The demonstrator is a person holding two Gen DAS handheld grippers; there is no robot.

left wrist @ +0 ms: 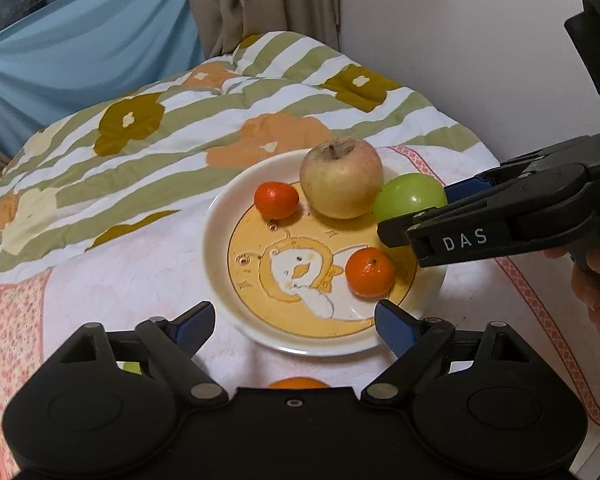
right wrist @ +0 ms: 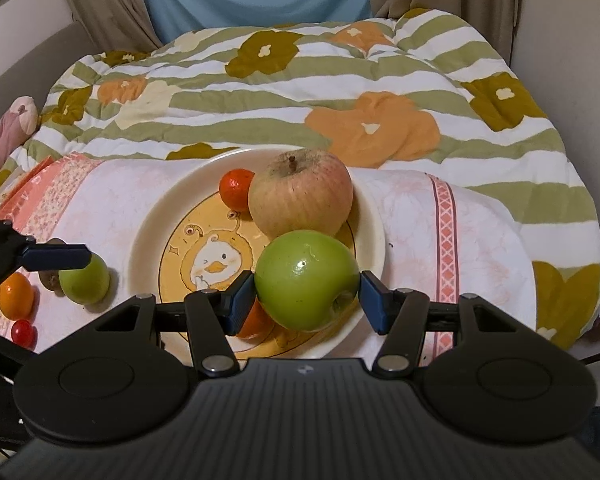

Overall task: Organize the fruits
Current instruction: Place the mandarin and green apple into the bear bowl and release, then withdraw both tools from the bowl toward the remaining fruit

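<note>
Right wrist view, far left on the pink cloth (right wrist: 112, 208): a small red fruit (right wrist: 23, 333) is lying nearest the camera, an orange (right wrist: 15, 295) is sitting just behind it, and a small green fruit (right wrist: 85, 283) is resting beside that, with a brownish fruit (mostly hidden, type unclear) tucked behind it. One blue pad of the left gripper (left wrist: 294, 322) is hanging just over the small green fruit; whether it is touching cannot be told.

Left wrist view: the left gripper's jaws are standing spread wide with nothing between the pads, over the near rim of the plate (left wrist: 216, 248).

The plate (cream rim, yellow duck picture) is sitting on the pink cloth in the middle. On it, going left to right: a small tangerine (left wrist: 276, 200) is lying at the far left side, a large red-yellow apple (left wrist: 341, 178) is standing stem up just beside it, and a second tangerine (left wrist: 369, 273) is resting near the front right.

The green apple (right wrist: 307, 280) is sitting between the blue pads of the right gripper (right wrist: 307, 300), which are pinching it from both sides over the near part of the plate, touching the big apple behind. Whether it is resting on the plate cannot be told.

Far right, left wrist view: a hand (left wrist: 596, 280) is gripping the right gripper's handle. A striped flowered quilt (right wrist: 340, 100) is lying behind everything.
</note>
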